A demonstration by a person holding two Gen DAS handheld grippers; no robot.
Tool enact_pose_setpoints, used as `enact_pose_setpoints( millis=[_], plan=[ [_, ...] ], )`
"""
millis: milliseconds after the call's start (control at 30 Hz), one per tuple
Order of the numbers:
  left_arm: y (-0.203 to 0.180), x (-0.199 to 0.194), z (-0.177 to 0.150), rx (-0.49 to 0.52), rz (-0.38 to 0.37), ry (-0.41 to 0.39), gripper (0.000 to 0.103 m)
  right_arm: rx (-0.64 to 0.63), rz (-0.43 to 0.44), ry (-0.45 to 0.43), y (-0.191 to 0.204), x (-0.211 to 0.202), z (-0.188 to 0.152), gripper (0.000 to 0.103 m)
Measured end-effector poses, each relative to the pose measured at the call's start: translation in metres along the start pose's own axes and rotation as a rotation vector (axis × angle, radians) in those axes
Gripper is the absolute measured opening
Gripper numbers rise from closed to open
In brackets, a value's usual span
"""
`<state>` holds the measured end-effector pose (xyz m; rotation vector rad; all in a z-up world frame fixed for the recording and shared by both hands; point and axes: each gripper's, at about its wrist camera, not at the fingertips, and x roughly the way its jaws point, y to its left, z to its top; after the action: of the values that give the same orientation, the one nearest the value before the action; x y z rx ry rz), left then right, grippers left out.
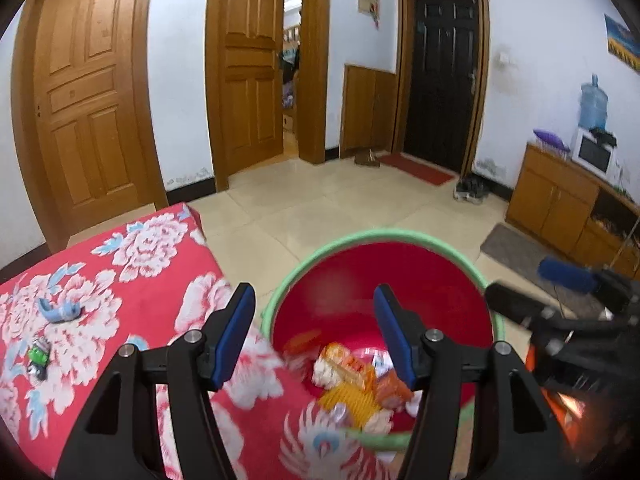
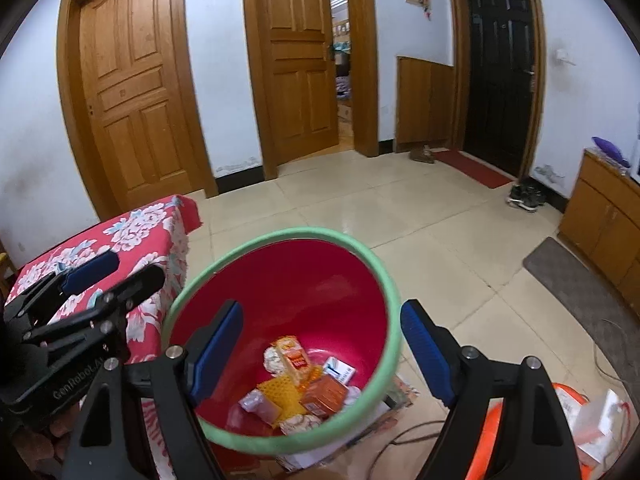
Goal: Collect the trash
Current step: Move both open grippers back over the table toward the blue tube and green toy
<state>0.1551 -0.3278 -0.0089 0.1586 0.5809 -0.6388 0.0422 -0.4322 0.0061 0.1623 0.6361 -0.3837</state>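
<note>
Both grippers hung over a red bin (image 2: 304,280) with a green rim, which stood on the tiled floor (image 2: 420,216) just beside a table covered in a red flowered cloth (image 1: 132,264). The left gripper (image 1: 316,340) had its blue-padded jaws well apart with nothing between them, one finger over the cloth's edge and the other over the bin's mouth. The right gripper (image 2: 320,352) was opened wider still, also empty, its jaws straddling the bin's right rim. At the bottom of the bin lay a heap of trash (image 2: 300,388): orange cartons, a yellow wrapper, crumpled white paper. On the cloth, towards its left edge, lay a pale blue scrap (image 1: 60,311) and a small green-and-black item (image 1: 39,356), perhaps a wrapper.
</note>
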Motion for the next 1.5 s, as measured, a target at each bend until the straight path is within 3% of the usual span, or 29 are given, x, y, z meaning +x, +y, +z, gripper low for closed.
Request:
enact_pose_setpoints(
  millis=[500,1067,1300,1500],
  plan=[
    [0.027,-0.088,-0.032,-0.024,0.063,0.015,0.062,0.036,0.040,0.014,0.035,-0.057,-0.031,0.083],
    [0.056,-0.163,-0.064,-0.096,0.133,-0.004,0.062,-0.035,0.114,-0.025,0.094,-0.099,-0.042,0.083],
    [0.084,-0.200,-0.078,-0.099,0.286,-0.053,0.062,-0.052,0.213,0.006,0.133,-0.095,-0.047,0.083],
    [0.108,-0.220,-0.099,-0.130,0.365,-0.038,0.062,-0.078,0.283,0.010,0.167,-0.094,-0.049,0.083]
  ],
)
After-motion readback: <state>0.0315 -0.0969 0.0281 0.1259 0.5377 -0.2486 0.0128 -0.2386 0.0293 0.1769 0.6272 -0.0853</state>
